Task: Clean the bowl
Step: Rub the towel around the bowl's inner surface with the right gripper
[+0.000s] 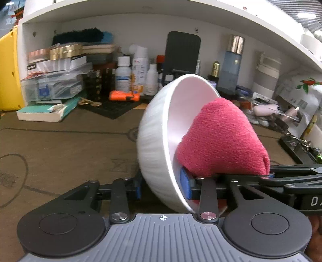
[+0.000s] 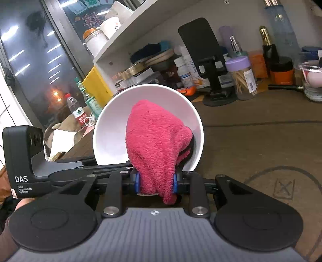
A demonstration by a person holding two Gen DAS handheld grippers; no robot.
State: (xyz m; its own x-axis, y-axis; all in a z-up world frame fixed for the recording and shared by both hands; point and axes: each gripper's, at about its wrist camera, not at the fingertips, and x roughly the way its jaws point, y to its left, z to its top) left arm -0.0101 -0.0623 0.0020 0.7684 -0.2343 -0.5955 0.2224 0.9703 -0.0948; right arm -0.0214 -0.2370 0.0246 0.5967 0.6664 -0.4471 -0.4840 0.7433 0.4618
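A white ribbed bowl (image 1: 159,129) is held tilted on its side above the brown desk, its opening facing right. My left gripper (image 1: 163,187) is shut on the bowl's lower rim, one blue pad inside and one outside. A pink terry cloth (image 1: 221,139) is pressed into the bowl. In the right wrist view the bowl (image 2: 108,129) faces me and my right gripper (image 2: 156,181) is shut on the pink cloth (image 2: 157,139), which bulges into the bowl's cavity. The fingertips are hidden by the cloth.
A white shelf (image 1: 140,16) spans the back. Under it stand bottles (image 1: 138,70), a black phone stand (image 2: 203,52), stacked boxes (image 1: 54,80) and books (image 1: 44,112). A toothpick jar (image 2: 241,78) and other jars stand at the right. The brown desk mat (image 2: 261,141) bears drawn circles.
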